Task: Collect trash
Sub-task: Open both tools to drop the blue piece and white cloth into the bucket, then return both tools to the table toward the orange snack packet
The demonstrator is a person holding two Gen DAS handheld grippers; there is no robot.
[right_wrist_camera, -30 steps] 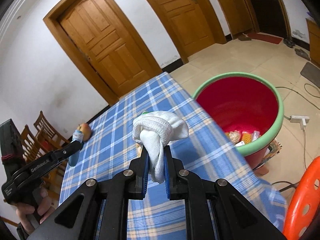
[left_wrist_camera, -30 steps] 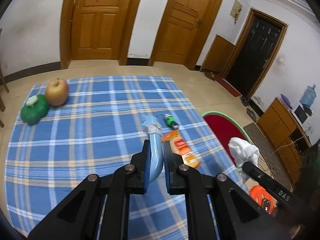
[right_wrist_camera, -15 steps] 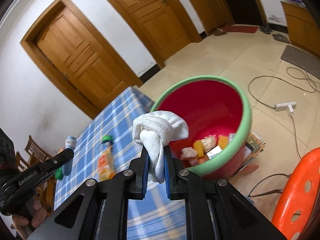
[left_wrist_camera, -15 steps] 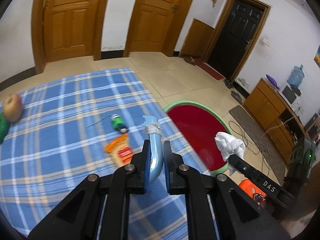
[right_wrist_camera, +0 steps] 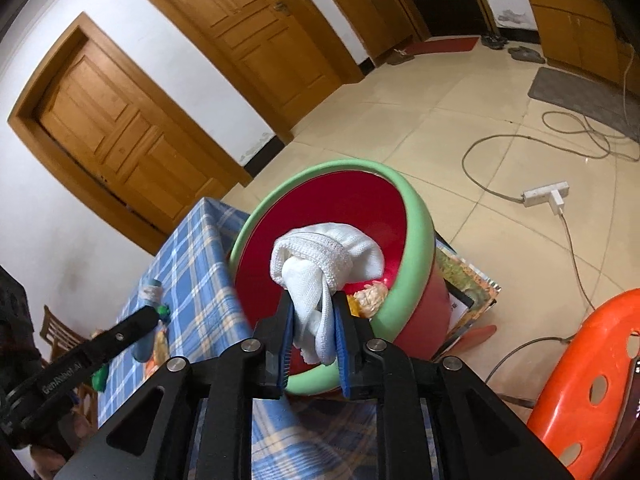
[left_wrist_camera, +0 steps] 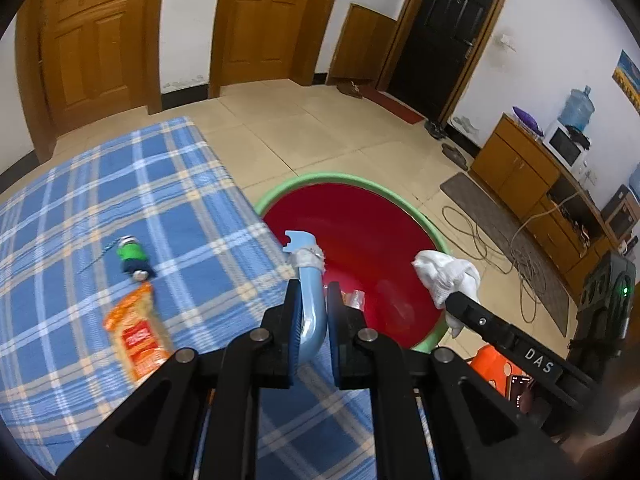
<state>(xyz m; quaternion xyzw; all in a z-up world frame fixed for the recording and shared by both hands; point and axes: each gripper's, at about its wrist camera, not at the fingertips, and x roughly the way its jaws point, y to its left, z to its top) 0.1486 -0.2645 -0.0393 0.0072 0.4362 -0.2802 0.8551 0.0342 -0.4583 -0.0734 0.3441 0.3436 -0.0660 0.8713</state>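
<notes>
Left wrist view: my left gripper [left_wrist_camera: 311,312] is clamped on a curved blue plastic piece [left_wrist_camera: 308,300] with a taped end, its tip at frame centre over the near rim of the red bin [left_wrist_camera: 348,184] with the green lip. A second ago the checked tablecloth [left_wrist_camera: 80,200] filled this view and the bin sat at the right edge; now the bin takes the middle and the cloth has slid to the lower left. Two items lie on the cloth at centre left: an orange snack wrapper [left_wrist_camera: 136,334] and, just above it, a small green-and-dark object [left_wrist_camera: 133,258].

Right wrist view: my right gripper [right_wrist_camera: 313,334] has a white rag [right_wrist_camera: 320,264] between its fingers, at frame centre in front of the bin's open mouth, where earlier trash already lies at the bottom. The jaws have just been opening; the rag hangs between the blue pads, which are visibly wider apart than half a second ago.

Reading: both held pieces have been carried from table to bin. I judge the rag to be at the point of release, the blue piece next. The wrapper and the green object remain to be collected.
</notes>
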